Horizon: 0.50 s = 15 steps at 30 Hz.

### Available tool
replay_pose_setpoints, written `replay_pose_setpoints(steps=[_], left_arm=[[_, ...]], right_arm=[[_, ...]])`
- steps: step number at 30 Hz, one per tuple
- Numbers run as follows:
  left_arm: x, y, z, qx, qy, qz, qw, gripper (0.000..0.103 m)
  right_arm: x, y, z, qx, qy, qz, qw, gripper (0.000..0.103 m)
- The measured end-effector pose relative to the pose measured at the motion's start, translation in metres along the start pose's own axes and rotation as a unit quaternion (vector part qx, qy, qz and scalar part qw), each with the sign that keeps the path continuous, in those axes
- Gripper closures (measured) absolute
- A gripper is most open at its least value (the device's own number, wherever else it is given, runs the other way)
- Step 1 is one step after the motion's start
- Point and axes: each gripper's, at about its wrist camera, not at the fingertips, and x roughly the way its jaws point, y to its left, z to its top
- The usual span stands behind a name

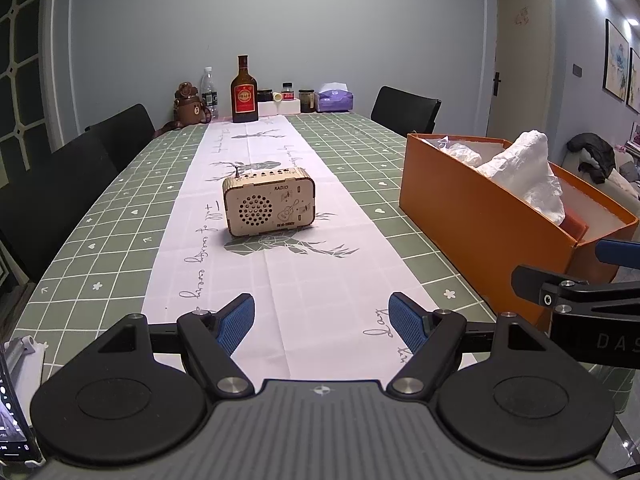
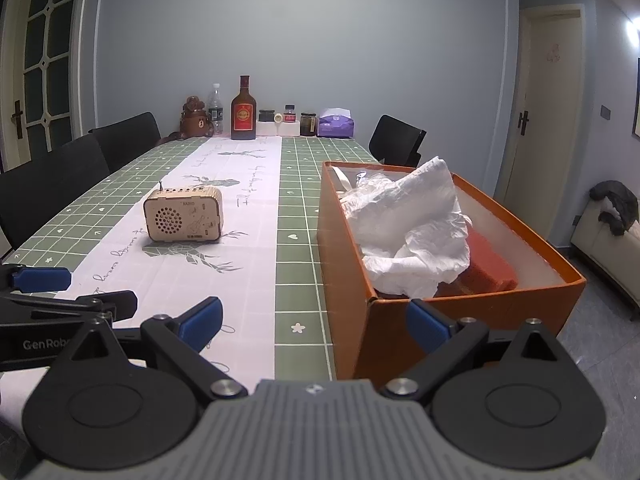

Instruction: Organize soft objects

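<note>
In the orange cardboard box [image 2: 404, 332] lies crumpled white paper [image 2: 412, 232]; both tools spread, empty

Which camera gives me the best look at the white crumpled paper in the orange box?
The right wrist view: it looks down into the orange box, showing the white crumpled paper spread over a red block. The left wrist view sees the paper only from the side, poking above the box wall.

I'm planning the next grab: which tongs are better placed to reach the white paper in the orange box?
Probably the right tongs. They hang open just short of the orange box, with the crumpled white paper right ahead. The left tongs, also open, face the wooden radio, and the box sits off to their right.
</note>
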Motion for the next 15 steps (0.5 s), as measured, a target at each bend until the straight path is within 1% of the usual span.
replay_pose_setpoints(steps=[15], left_arm=[[0.0022,0.0002,-0.0019,-0.001,0.004,0.005,1.0,0.013]], right_arm=[[0.0026,-0.0022,-0.0016,0.003,0.002,0.001,1.0,0.007]])
